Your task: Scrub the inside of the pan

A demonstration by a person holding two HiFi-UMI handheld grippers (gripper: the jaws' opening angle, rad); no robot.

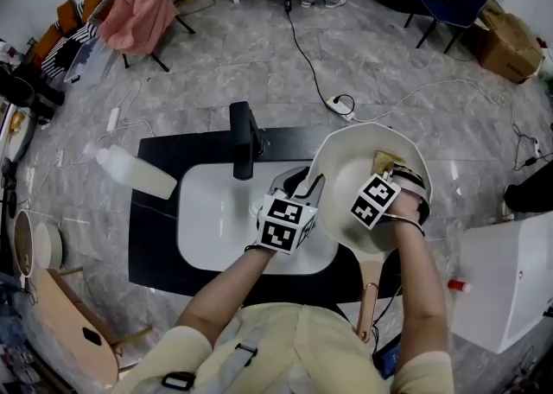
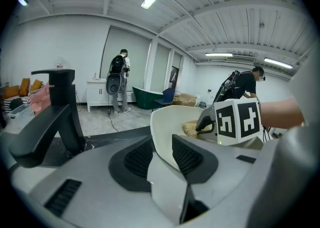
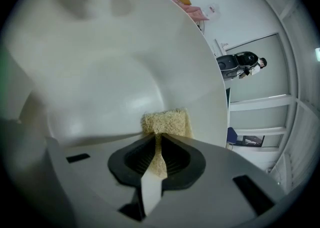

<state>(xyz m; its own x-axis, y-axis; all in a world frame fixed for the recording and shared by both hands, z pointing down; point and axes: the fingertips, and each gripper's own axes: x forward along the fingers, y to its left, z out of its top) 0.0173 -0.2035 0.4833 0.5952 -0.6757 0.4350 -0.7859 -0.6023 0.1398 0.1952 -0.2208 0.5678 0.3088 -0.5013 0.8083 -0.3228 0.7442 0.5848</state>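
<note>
The left claw (image 2: 165, 154) was clamped on the rim of the cream pan (image 1: 346, 168), which stood tilted above the right edge of the white sink (image 1: 212, 211) in the dark worktop (image 1: 151, 237). The right claw (image 3: 157, 154) pinched a yellowish sponge (image 3: 165, 122), pressed against the pan's inside wall.

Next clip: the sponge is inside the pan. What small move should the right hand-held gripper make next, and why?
Probably drag the sponge across the inner wall of the pan toward its middle. The right hand-held gripper is shut on the sponge near the far rim, and the left hand-held gripper clamps the rim, steadying the pan by the sink.
</note>
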